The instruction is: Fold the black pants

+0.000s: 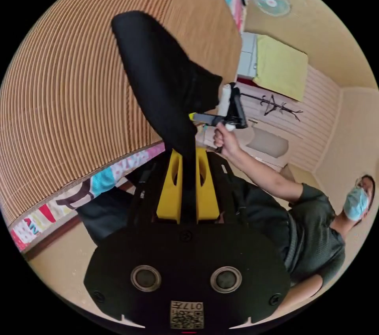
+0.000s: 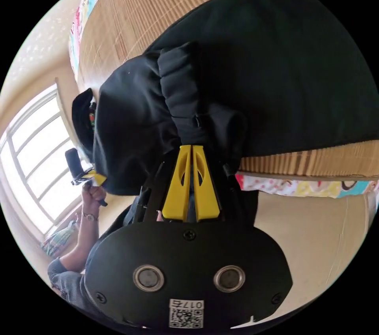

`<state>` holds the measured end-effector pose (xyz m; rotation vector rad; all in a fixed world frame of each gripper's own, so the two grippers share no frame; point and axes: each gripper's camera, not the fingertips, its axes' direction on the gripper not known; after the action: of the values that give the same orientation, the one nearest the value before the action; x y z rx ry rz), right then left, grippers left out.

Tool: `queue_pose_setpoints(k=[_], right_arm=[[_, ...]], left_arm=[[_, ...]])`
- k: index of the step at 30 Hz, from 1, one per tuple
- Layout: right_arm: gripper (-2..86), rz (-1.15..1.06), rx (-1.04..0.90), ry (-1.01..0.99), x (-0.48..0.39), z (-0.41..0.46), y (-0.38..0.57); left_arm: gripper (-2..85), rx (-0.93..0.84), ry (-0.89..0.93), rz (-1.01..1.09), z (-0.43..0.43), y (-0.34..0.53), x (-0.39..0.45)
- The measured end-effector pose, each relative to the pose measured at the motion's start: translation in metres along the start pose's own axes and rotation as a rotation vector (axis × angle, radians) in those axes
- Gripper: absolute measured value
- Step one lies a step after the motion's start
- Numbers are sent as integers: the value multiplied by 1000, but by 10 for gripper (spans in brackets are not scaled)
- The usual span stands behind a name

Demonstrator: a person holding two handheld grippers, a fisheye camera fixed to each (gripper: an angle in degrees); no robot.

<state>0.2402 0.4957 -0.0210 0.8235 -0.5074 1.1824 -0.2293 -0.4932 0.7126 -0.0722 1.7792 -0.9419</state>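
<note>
1. In the left gripper view, the left hand-held gripper has its two yellow jaws clenched on a narrow fold of the black pants, which rise from the jaws and stretch away over the woven bamboo mat.
2. The same view takes in the right hand-held gripper farther off to the right, held in the person's hand and touching the far edge of the pants (its jaws are too small here to tell their state).
3. That view also shows the person's dark green shirt, a wall fan, a yellow-green cloth and a coat rack against the far wall.
4. In the right gripper view, the right hand-held gripper is clenched on the gathered waistband of the pants, both yellow jaws pressed nearly together on the fabric.
5. Here the pants spread wide across the mat, with a bunched part hanging toward the left.
6. This view adds a bright window at the left, the patterned sheet under the mat's edge, and the left hand-held gripper with the person's other hand beside the bunched cloth.
</note>
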Motion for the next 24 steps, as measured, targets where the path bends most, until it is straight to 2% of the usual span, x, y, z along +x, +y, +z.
queue_pose_setpoints(k=[1,3,6,9,13,17,19,22,24], right_arm=[[3,-52,-19,-72,-6,3,-6],[3,-107,-59,-212,-14,11,-15],[3,-147,-121,-457,-25,23,-27],[4,-172,-151,-606,-19,13,-32],[5,-147,-133,-578,40,-32,-29],[5,40,-92,-444,127,-77,-7],[6,131,-71,-396,174,-102,13],[10,166,-17,-462,211,-123,36],[15,146,26,-553,222,-127,45]], left_arm=[[52,16,-6,34,-6,1,14],[52,62,-147,180,-24,6,77],[52,90,-265,303,-24,2,140],[53,25,-368,422,6,-17,190],[79,-150,-461,533,82,-51,216],[107,-491,-346,542,166,-79,192],[102,-451,-356,471,161,-81,171],[106,-207,-439,234,107,-75,121],[133,12,-511,-4,50,-58,74]])
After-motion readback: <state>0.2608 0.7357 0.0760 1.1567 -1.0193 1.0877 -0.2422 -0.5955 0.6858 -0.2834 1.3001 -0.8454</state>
